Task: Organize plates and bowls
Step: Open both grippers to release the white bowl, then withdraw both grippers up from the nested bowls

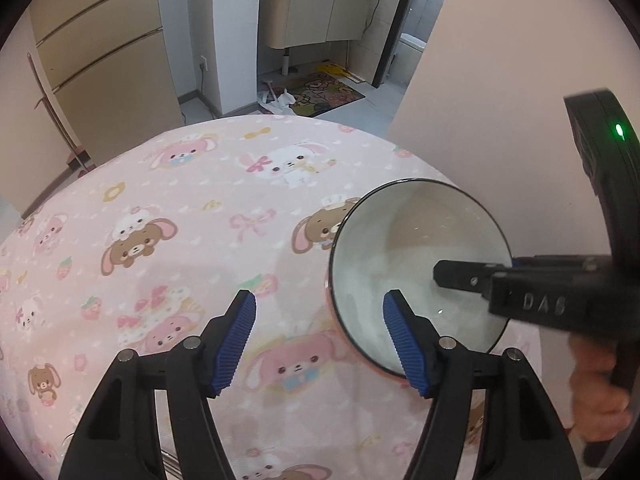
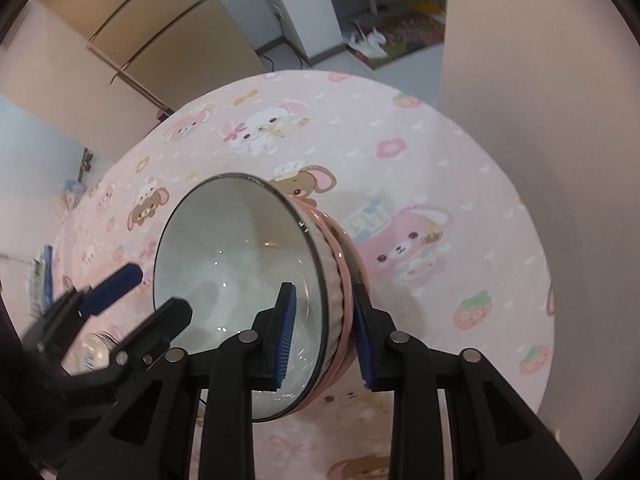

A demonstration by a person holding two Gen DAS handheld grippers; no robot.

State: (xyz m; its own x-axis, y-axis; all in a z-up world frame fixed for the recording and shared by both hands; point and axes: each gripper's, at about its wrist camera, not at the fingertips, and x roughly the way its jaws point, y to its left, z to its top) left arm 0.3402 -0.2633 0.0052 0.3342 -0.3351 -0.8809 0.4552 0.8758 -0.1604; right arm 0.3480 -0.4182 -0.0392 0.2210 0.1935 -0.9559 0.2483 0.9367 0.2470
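Note:
A white bowl with a dark rim sits nested in pink bowls on the pink cartoon tablecloth. My right gripper is shut on the stacked bowls' rims, one finger inside the white bowl, one outside; in the left wrist view it reaches in from the right. My left gripper is open and empty above the cloth, just left of the bowl; it also shows at the left of the right wrist view.
The table's far edge curves round; beyond it stand a beige cabinet, a white pillar and a bathroom with a floor mat. A pink wall rises close on the right.

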